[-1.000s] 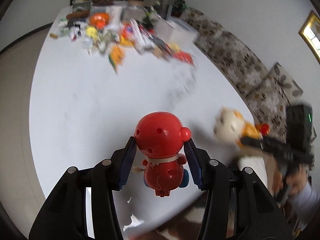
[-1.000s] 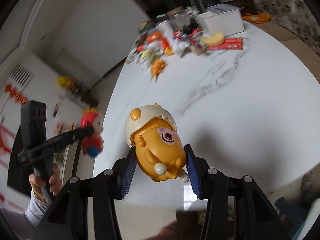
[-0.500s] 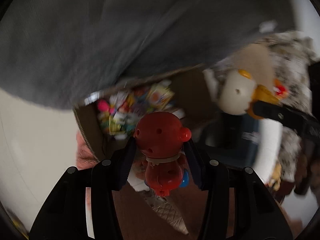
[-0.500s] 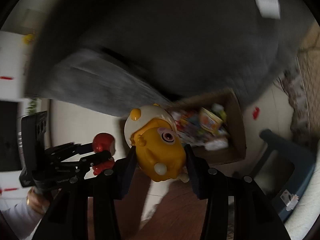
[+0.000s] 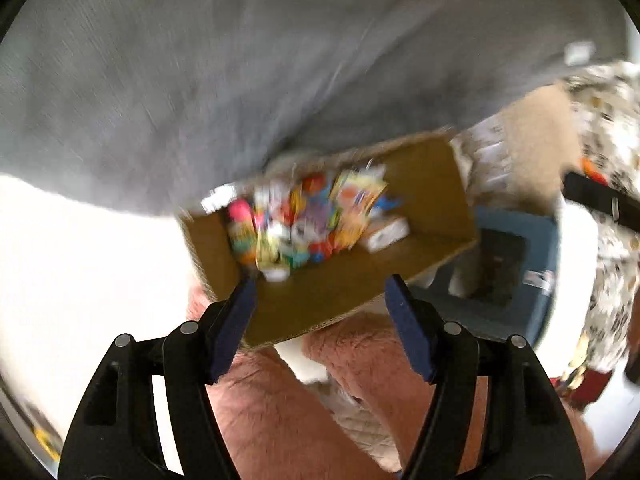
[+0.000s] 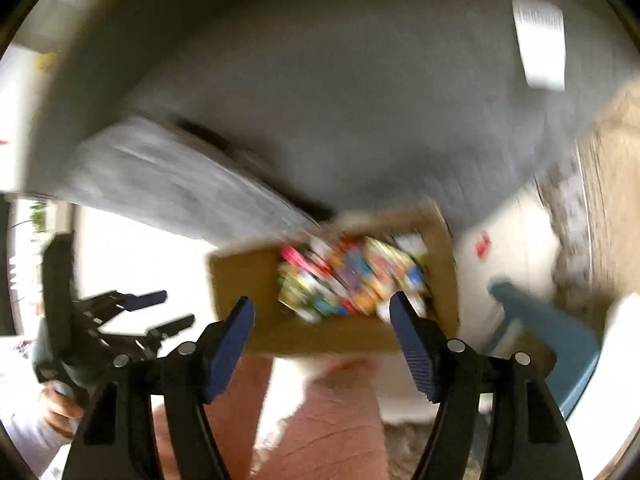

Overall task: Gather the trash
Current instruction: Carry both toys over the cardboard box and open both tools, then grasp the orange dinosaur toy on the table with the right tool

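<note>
A brown cardboard box (image 5: 432,184) stands on the floor under the table edge. A blurred heap of colourful trash (image 5: 312,224) fills its far end. My left gripper (image 5: 320,312) hangs over the box's near wall, jaws opening, nothing between them. My right gripper (image 6: 322,316) is also above the box (image 6: 240,280), jaws opening and empty, with the trash (image 6: 352,280) just beyond its tips. The left gripper (image 6: 160,314) shows at the left of the right wrist view, held by a hand (image 6: 56,404). I cannot pick out the red and yellow toys in the blurred heap.
The grey underside of the table (image 5: 240,80) fills the top of both views. A blue stool (image 5: 516,264) stands right of the box. The person's legs in pink trousers (image 5: 280,420) are below the grippers. A floral sofa (image 5: 608,120) is at the far right.
Both grippers dropped from the tabletop to the box on the floor. The red toy has left the left jaws and the yellow toy the right jaws; both pairs stand wider.
</note>
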Demonstrator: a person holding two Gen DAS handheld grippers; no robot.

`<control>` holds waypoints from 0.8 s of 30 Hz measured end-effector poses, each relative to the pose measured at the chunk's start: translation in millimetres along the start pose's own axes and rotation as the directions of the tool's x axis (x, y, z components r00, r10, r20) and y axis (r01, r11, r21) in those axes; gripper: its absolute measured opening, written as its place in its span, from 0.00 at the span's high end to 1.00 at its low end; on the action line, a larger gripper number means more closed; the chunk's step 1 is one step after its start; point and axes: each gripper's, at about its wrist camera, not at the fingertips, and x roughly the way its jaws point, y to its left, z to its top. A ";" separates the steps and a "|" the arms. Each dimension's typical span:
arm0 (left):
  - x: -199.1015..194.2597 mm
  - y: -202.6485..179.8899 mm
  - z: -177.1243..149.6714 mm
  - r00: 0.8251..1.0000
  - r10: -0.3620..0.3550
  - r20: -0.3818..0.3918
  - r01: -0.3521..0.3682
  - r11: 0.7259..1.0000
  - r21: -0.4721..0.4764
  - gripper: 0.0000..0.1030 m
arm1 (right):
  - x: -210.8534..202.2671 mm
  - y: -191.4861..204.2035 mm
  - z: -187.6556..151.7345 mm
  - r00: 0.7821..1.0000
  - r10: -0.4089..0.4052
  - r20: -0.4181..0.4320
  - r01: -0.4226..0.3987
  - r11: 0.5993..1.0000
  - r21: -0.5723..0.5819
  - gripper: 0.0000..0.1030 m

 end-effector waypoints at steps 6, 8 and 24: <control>-158.5 -8.6 10.5 0.947 0.029 0.319 -0.056 0.995 0.078 0.11 | -124.4 97.4 98.8 0.929 0.127 0.348 -0.080 0.986 -0.149 0.05; -188.1 2.5 25.7 0.924 0.061 0.377 -0.091 0.994 0.063 0.11 | -133.4 122.7 141.7 0.900 0.150 0.410 -0.091 0.983 -0.160 0.05; -253.4 161.4 97.7 0.903 0.077 0.423 -0.048 0.996 -0.079 0.11 | 34.3 233.0 513.6 0.898 -0.320 0.301 0.316 0.947 0.064 0.56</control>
